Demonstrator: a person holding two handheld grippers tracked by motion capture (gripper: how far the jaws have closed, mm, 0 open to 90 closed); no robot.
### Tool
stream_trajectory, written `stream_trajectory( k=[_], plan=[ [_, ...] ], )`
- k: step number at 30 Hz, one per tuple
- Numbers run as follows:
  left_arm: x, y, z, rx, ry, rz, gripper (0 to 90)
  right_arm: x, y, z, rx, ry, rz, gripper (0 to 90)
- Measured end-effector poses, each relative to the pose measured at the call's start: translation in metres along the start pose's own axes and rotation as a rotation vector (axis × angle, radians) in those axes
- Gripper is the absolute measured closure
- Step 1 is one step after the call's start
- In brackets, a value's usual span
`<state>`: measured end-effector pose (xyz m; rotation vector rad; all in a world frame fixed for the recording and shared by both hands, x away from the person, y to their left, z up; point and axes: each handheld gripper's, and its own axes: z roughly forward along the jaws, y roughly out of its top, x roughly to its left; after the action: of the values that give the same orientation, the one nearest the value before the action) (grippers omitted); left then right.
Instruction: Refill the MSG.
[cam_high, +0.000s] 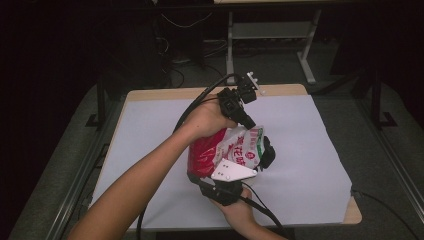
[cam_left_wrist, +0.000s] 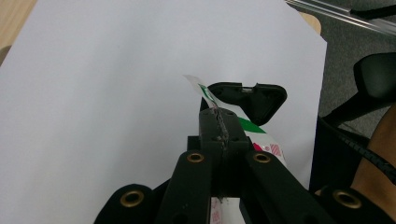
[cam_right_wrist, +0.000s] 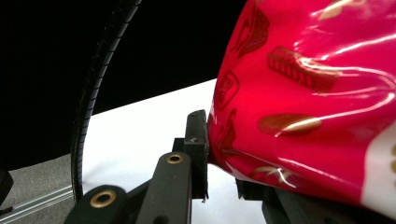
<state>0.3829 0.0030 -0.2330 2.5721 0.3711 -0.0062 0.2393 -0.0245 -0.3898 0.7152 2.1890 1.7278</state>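
**Red and white snack bag held between two hand-held grippers above a white sheet**

Glossy red film printed with gold motifs covers one part of the snack bag (cam_high: 227, 150); the other part is white with red characters and a green band near the top edge. The characters are too small and blurred to read, and no brand can be made out. The bag is held up over the white sheet (cam_high: 310, 165) that covers the wooden table (cam_high: 353, 214), near its middle.

High view: the left gripper (cam_high: 248, 121) comes down from above onto the bag's upper edge, while the right gripper (cam_high: 200, 181), carrying a grey three-cornered plate, meets the bag's lower red end.

Left gripper view: the jaws are clenched on the bag's thin sealed edge, whose white and green corner projects beyond them.

Right gripper view: the jaws are clamped on a pinch of the red film, which bulges to one side
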Motion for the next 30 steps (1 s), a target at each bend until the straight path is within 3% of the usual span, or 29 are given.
stream_trajectory(
  k=[30],
  plan=[
    [-0.0003, 0.0013, -0.0003, 0.002, -0.001, -0.001, 90.0, 0.0009, 0.0013, -0.0004, -0.006, 0.005, -0.001, 77.1]
  ],
)
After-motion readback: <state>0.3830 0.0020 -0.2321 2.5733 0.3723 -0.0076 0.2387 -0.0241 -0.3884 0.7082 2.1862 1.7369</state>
